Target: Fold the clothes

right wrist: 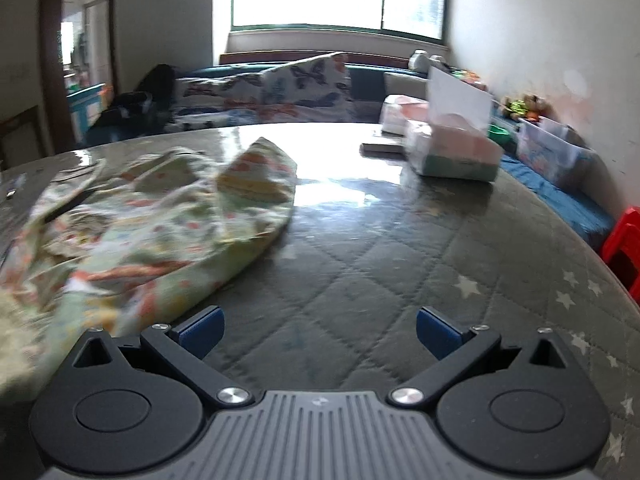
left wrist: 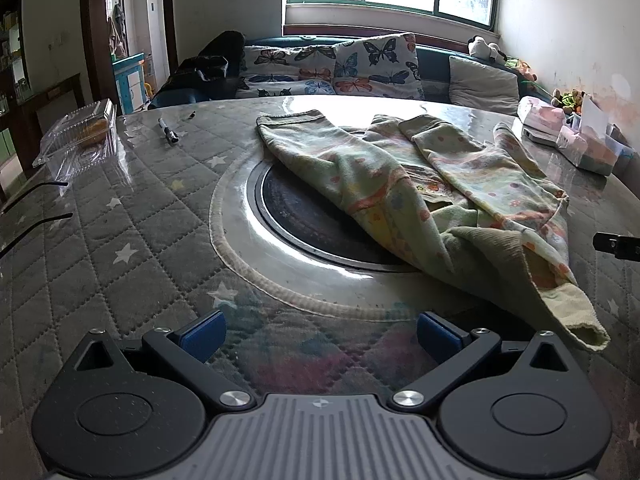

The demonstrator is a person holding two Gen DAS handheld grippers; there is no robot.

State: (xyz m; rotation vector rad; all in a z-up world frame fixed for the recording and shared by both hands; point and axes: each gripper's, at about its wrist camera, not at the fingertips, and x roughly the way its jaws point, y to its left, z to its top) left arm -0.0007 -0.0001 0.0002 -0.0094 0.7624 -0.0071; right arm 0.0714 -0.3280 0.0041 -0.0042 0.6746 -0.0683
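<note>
Nearest the left camera, the left gripper (left wrist: 322, 338) has its 2 blue pads spread wide with nothing between them, over the quilted, star-printed surface (left wrist: 132, 216). The right gripper (right wrist: 318, 334) is likewise spread and empty above the same quilting. Just beyond, the crumpled floral garment (left wrist: 436, 200) lies unfolded on the surface, partly covering the round dark inset (left wrist: 304, 220) at its centre; in the right view the garment (right wrist: 160, 220) sits to the left of the gripper, blurred, perhaps brushing its housing. Farther off are a clear plastic container (left wrist: 80, 136), a pen (left wrist: 167, 130) and tissue boxes (right wrist: 456, 152). Butterfly cushions (left wrist: 360, 66) line the bench under the window.
</note>
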